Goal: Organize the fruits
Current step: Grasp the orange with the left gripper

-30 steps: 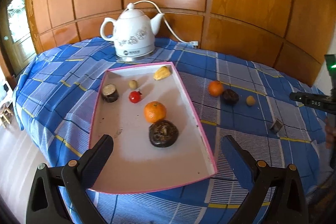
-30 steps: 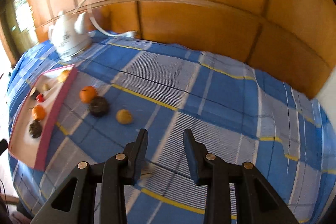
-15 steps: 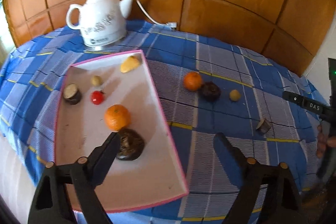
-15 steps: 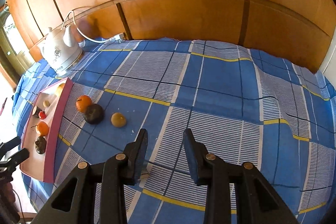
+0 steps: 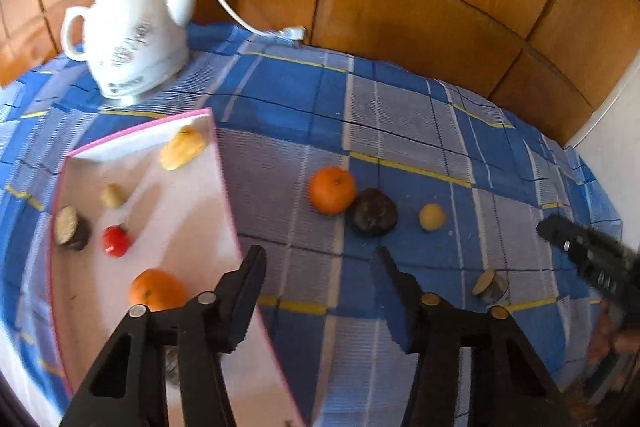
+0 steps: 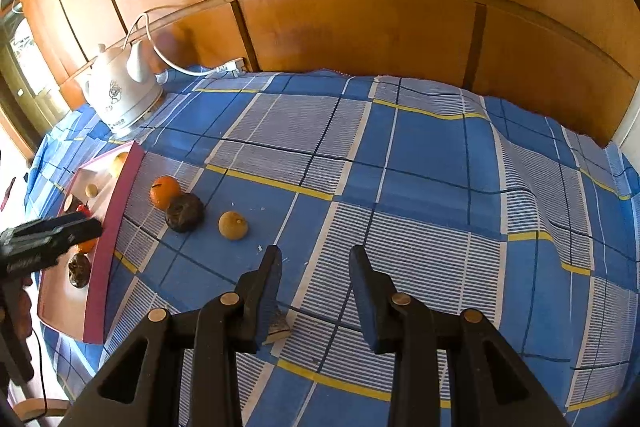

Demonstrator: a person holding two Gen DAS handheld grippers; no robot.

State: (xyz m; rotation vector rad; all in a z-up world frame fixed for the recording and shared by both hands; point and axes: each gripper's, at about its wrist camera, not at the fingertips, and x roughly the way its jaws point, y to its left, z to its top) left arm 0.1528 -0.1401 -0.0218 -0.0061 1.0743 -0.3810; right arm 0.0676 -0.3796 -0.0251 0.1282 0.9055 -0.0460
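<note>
Blurred: kettle (image 5: 128, 43) and tray (image 5: 224, 163) in left wrist view. Half hidden behind right gripper's finger (image 6: 262, 291): small cut piece (image 6: 279, 325). Hidden behind left gripper's finger (image 5: 240, 291): tray's dark fruit (image 5: 173, 367).

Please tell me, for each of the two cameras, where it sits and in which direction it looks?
Left wrist: sits on the left hand-held gripper, looking forward and down over the pink tray edge toward the loose orange; its own open fingers show.
Right wrist: sits on the right hand-held gripper, looking down across the blue tablecloth; its own open fingers show.
Shared: both see the tray, orange, white kettle and the opposite gripper at the picture edge.
</note>
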